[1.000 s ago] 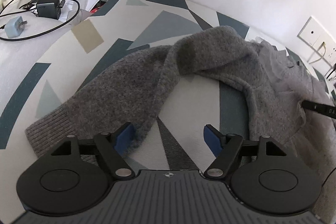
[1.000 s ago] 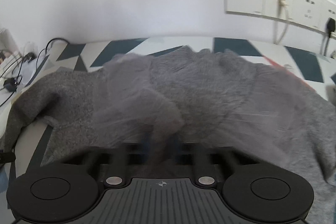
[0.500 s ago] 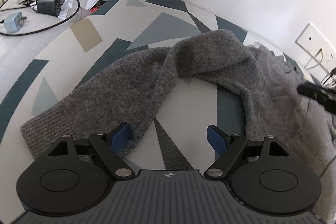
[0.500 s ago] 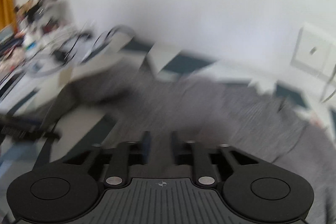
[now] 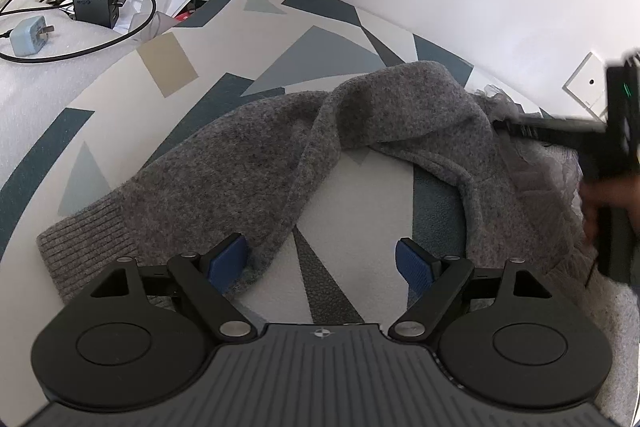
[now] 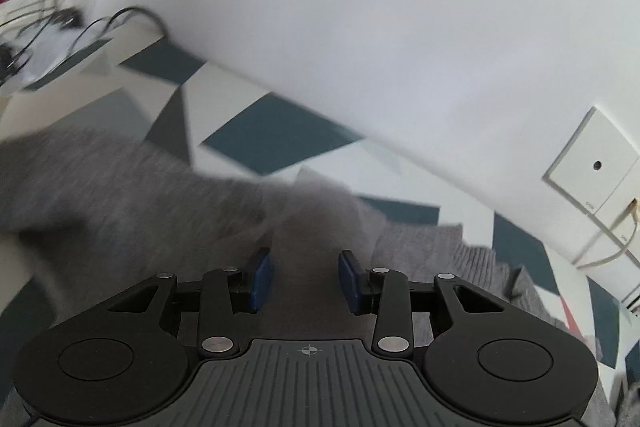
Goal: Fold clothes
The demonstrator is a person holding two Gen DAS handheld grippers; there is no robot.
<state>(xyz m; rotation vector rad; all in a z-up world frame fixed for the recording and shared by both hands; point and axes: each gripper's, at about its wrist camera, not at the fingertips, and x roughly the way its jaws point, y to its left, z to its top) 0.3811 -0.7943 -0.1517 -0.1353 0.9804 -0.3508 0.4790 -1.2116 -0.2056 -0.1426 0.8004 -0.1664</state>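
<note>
A grey knitted sweater (image 5: 360,131) lies on the patterned table cover (image 5: 320,47), one sleeve bent in an arc with its ribbed cuff (image 5: 80,239) at the near left. My left gripper (image 5: 322,263) hovers low over the sleeve's inner edge. Its jaws are wide and still opening, the left pad (image 5: 228,261) over the knit, with only bare cover between them. My right gripper (image 6: 306,281) is over the blurred grey sweater (image 6: 140,195) with its jaws apart and closing, pressing on nothing. It reaches in from the right (image 5: 508,127) near the sheer grey trim (image 5: 536,175), a hand (image 5: 608,195) behind it.
Cables, a black adapter (image 5: 96,3) and a pale blue plug (image 5: 28,35) lie on the white surface at far left. The white wall runs close behind the table, with socket plates (image 6: 592,167) and a cord at the right.
The right gripper let go of the sheer fabric, opened, and swung left over the sweater, showing further in at the right of the left wrist view. The left jaws widened slightly.
</note>
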